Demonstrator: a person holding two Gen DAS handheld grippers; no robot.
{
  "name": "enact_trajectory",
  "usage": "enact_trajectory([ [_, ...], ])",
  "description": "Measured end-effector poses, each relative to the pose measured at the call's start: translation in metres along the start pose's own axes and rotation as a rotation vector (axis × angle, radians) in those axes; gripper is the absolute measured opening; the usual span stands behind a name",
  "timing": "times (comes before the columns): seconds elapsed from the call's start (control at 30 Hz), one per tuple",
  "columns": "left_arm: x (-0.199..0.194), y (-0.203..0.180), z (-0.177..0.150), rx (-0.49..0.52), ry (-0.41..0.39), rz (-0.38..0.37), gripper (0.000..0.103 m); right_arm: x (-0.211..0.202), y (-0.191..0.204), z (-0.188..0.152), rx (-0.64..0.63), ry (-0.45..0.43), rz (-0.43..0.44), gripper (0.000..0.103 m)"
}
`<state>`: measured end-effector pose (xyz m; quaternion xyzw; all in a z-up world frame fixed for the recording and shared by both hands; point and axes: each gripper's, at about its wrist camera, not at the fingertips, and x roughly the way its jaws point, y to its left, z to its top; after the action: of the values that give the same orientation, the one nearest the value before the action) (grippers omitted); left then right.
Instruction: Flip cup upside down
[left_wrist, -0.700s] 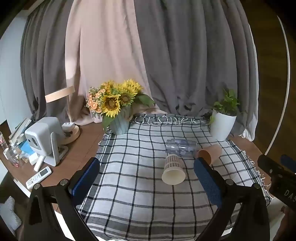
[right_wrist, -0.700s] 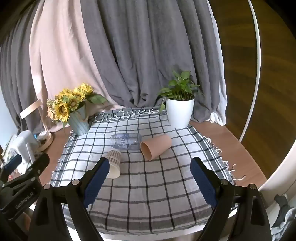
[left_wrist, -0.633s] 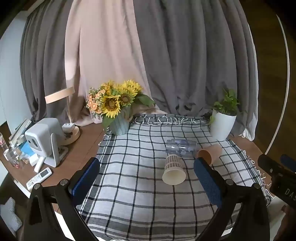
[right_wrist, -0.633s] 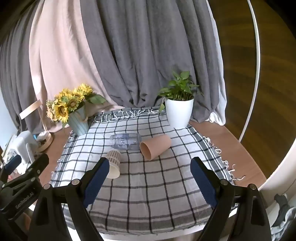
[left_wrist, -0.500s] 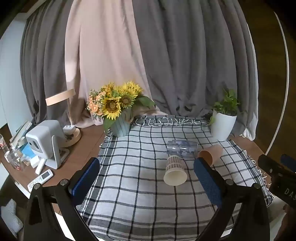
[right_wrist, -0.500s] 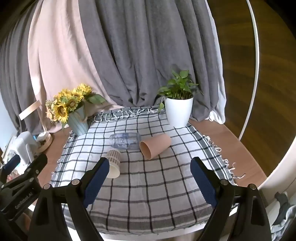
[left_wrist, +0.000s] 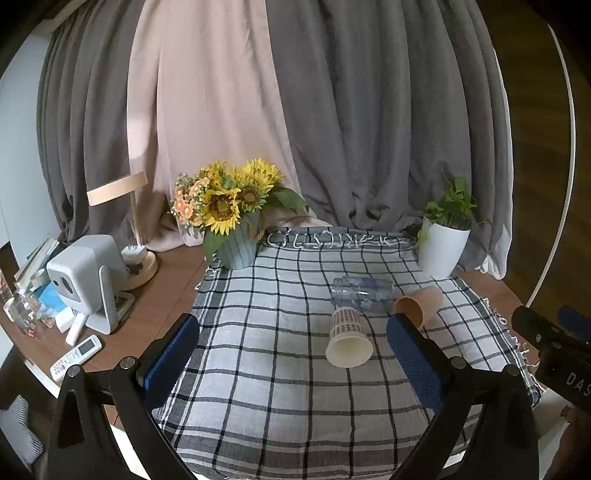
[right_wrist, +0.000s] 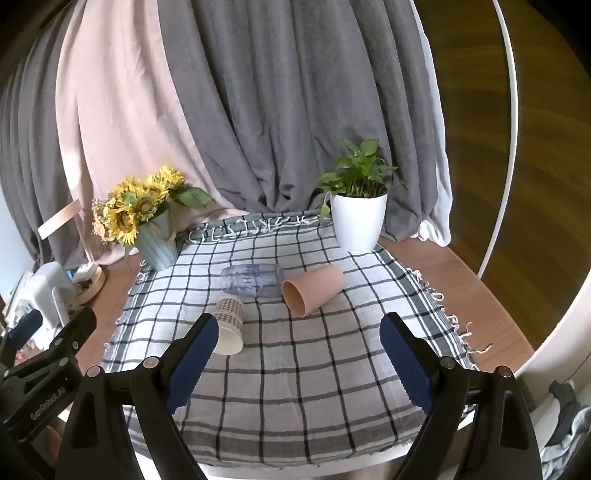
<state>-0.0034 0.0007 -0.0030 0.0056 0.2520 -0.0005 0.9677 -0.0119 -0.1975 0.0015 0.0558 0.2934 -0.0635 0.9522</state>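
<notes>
The left gripper (left_wrist: 291, 354) gapes wide above the checked cloth (left_wrist: 280, 398); a paper cup (left_wrist: 348, 338) lies sideways between its pads.

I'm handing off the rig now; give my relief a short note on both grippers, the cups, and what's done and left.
Left gripper: open, empty, above the near cloth.
Right gripper: open, empty, same.
Three cups lie on their sides mid-cloth: paper cup mouth toward us, clear cup behind it, tan cup to its right.
Done: nothing gripped.
Left: pick a cup, set it mouth down.
</notes>
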Motion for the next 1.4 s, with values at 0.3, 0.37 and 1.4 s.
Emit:
enact_trajectory([
  [0.3,0.006,0.001,-0.001,-0.003,0.022,-0.023,0.103,0.001,0.001,-0.002,0.001,-0.001,-0.003,0.089],
  [0.37,0.007,0.002,-0.002,-0.001,0.022,-0.026,0.103,0.001,0.001,-0.002,0.002,-0.001,-0.003,0.089],
  [1.4,0.013,0.004,0.003,0.001,0.033,-0.033,0.103,0.004,0.003,-0.001,0.006,0.003,-0.003,0.089],
])
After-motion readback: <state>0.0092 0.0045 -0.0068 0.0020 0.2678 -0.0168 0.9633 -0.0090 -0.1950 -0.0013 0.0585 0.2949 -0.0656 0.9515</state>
